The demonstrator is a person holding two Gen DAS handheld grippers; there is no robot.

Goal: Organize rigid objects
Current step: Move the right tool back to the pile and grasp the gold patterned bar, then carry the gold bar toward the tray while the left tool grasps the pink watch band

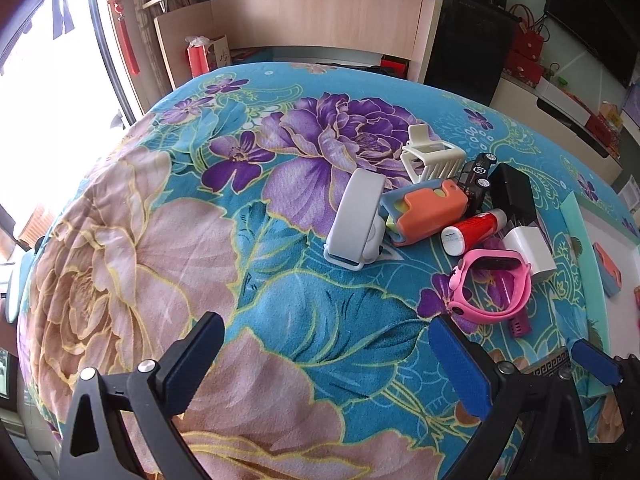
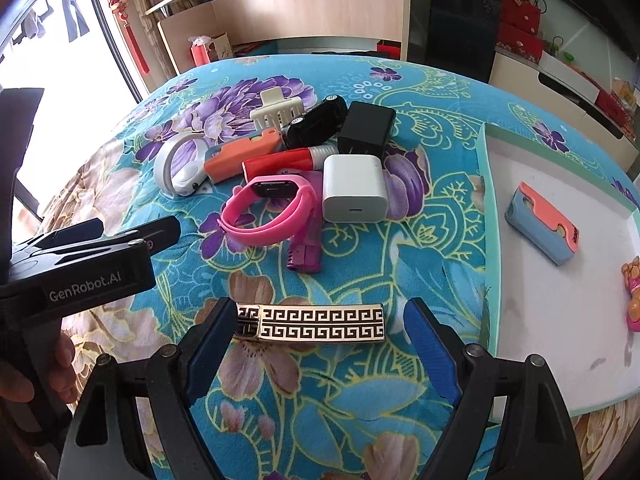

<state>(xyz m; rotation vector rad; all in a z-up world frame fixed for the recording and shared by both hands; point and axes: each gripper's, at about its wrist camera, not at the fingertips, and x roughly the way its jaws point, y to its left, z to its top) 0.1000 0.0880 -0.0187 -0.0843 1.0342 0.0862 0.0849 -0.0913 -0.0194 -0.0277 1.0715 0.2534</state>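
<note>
On the flowered teal blanket [image 2: 360, 264], at the left of the right wrist view, the left gripper [image 1: 326, 364] reaches in, its jaws spread wide over bare cloth with nothing between them. Next to it, the right gripper [image 2: 320, 344] also stands wide, its blue pads either side of a flat gold-and-black bar [image 2: 312, 322] with a Greek-key pattern, lying crosswise and apparently untouched by either pad. Beyond the bar sits a loose heap: a grey band [image 2: 180, 168], an orange-and-blue case [image 2: 240, 152], a cream clip [image 2: 276, 114], a black toy car [image 2: 316, 120], a red tube [image 2: 284, 162], a pink wristband [image 2: 268, 212], a white charger [image 2: 354, 188] and a black charger [image 2: 366, 126]. Further right, a white tray [image 2: 532, 280] with a green rim holds another orange-and-blue case [image 2: 542, 226]. Behind stand wooden shelves [image 2: 304, 8] and a bright window [image 2: 60, 60].
</note>
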